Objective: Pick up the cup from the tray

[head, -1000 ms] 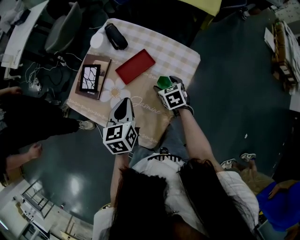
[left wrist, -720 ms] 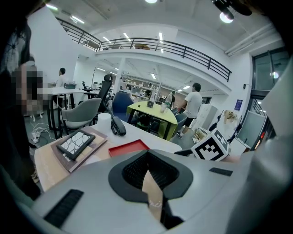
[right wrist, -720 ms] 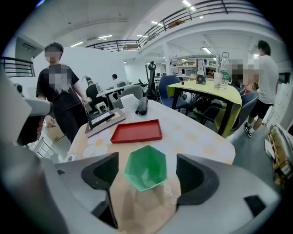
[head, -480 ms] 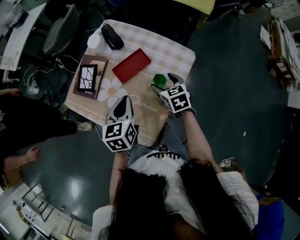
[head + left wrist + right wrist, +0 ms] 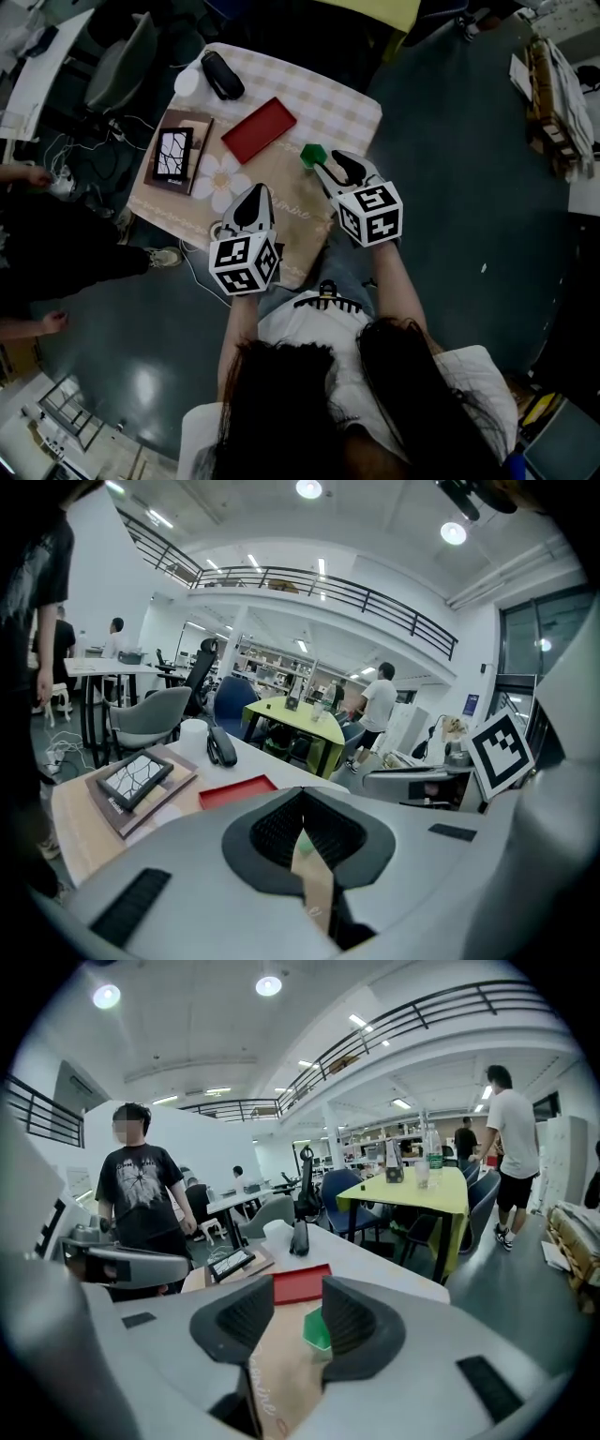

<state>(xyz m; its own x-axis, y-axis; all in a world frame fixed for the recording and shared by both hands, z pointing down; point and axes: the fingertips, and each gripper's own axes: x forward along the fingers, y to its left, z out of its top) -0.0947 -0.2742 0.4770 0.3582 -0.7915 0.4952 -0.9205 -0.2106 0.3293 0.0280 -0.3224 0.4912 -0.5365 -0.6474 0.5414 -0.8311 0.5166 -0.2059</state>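
A small green cup (image 5: 311, 155) stands on the tan tablecloth, to the right of the red tray (image 5: 259, 129) and not on it. My right gripper (image 5: 336, 167) hovers above and just right of the cup. Its jaws have just been closing, but a gap remains and they hold nothing. In the right gripper view the cup (image 5: 316, 1330) shows below the right gripper (image 5: 298, 1302), partly behind one pad, with the tray (image 5: 300, 1283) beyond. My left gripper (image 5: 253, 194) hangs over the cloth's near part, its tips together and empty. The left gripper (image 5: 302, 794) also faces the tray (image 5: 230, 789).
A framed picture on a brown book (image 5: 176, 154) lies at the table's left. A black case (image 5: 217, 73) and a white roll (image 5: 187, 81) sit at the far corner. A grey chair (image 5: 127, 56) stands beyond. The table edge (image 5: 370, 131) runs close to the cup.
My right gripper has lifted off the green cup toward the camera and its jaws have narrowed. The cup stays on the cloth. The left gripper has shifted only slightly.
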